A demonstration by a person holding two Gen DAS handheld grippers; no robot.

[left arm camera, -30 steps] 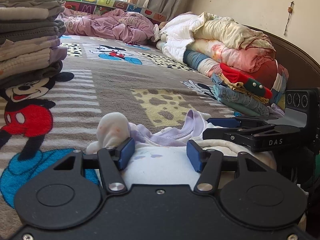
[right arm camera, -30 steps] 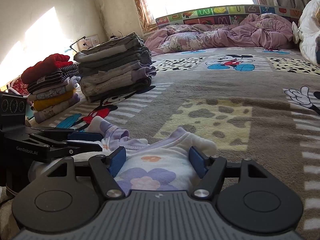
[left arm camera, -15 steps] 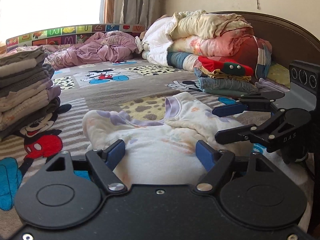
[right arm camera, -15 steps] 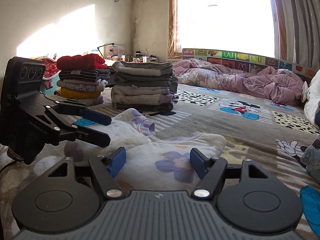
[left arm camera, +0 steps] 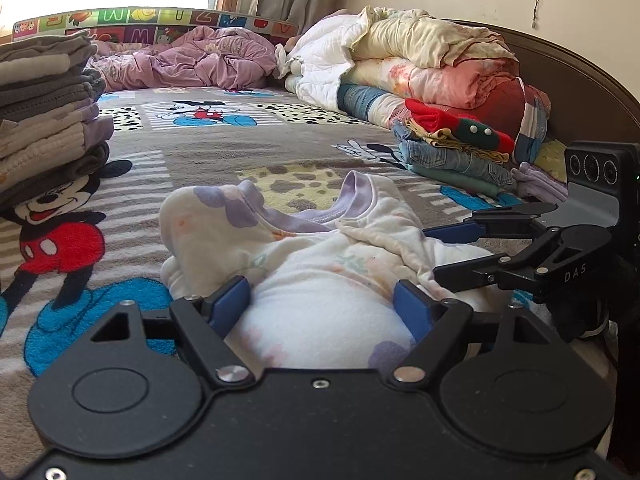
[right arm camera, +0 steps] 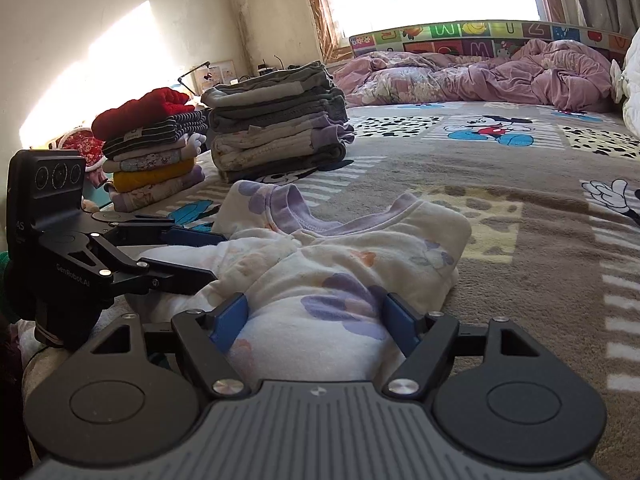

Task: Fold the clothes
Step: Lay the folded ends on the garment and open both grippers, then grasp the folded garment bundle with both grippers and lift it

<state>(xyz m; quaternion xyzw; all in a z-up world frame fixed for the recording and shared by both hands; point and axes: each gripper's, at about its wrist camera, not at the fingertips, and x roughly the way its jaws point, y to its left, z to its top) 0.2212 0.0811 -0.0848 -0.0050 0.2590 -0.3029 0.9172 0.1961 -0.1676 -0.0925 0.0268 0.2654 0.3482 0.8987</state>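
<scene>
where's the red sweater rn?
Right wrist view, far left: the red sweater tops the smaller folded stack, just left of the grey folded stack, near the wall.

Both tools (left arm camera: 322, 306) (right arm camera: 314, 316) side by side, opening

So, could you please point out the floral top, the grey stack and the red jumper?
floral top (left arm camera: 320, 272): left wrist view, chest panel.
grey stack (right arm camera: 276, 128): right wrist view, front face.
red jumper (right arm camera: 140, 110): right wrist view, top fold.

Left gripper (left arm camera: 322, 304) jaws wider — opening, garment (left arm camera: 320, 256) flatter
</scene>
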